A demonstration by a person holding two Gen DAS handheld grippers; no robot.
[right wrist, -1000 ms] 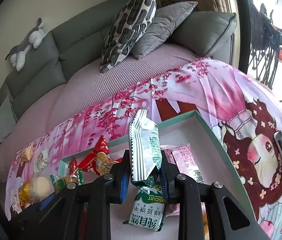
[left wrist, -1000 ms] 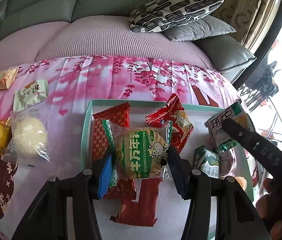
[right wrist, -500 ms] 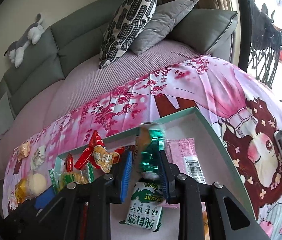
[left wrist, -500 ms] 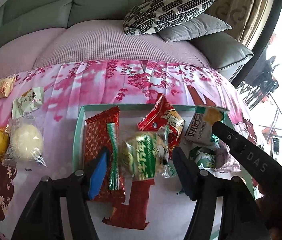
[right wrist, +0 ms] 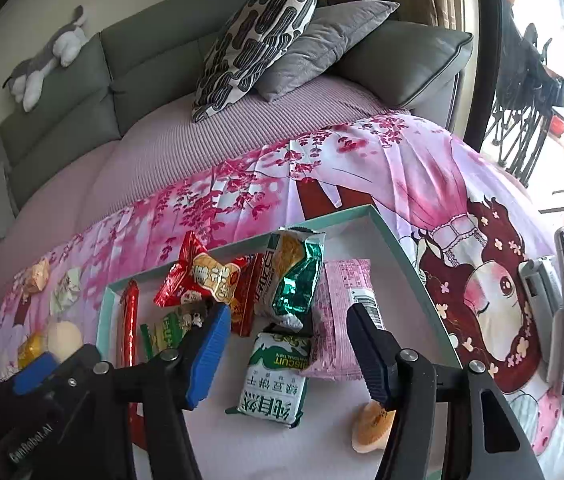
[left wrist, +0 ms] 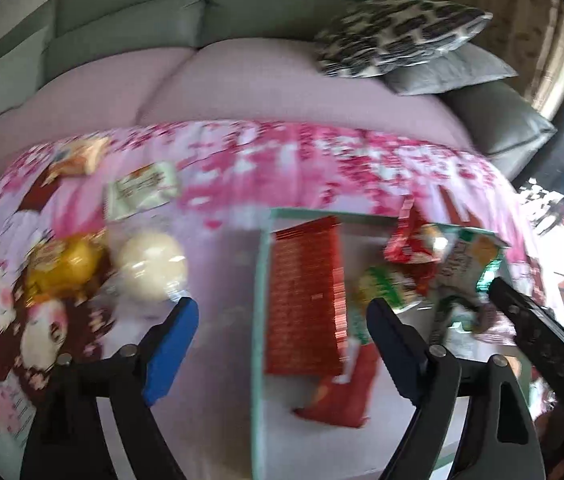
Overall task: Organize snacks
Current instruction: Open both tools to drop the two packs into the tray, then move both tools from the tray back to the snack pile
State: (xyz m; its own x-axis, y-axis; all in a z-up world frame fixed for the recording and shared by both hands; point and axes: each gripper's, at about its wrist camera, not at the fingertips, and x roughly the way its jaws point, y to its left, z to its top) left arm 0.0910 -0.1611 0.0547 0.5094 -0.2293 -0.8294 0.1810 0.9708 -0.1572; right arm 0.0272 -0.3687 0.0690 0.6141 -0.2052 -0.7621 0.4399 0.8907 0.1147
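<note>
Pink blossom-print cloth [right wrist: 361,160] covers the tabletop in front of a grey-green sofa [right wrist: 142,60]. At the left, outside the teal tray [right wrist: 409,256], lie a yellow-wrapped snack [left wrist: 66,268] and a pale round bun [left wrist: 150,268], with two small packets further back. The left gripper [left wrist: 282,312] hangs over the tray's left wall, fingers spread wide and holding nothing. Inside the tray lie a red packet [left wrist: 305,296], a red-and-yellow candy-style pack [right wrist: 198,280], a green crumpled bag [right wrist: 293,280], a green biscuit pack [right wrist: 274,380] and a pink pack [right wrist: 341,300]. The right gripper [right wrist: 285,320] hovers above these, fingers wide apart and empty.
</note>
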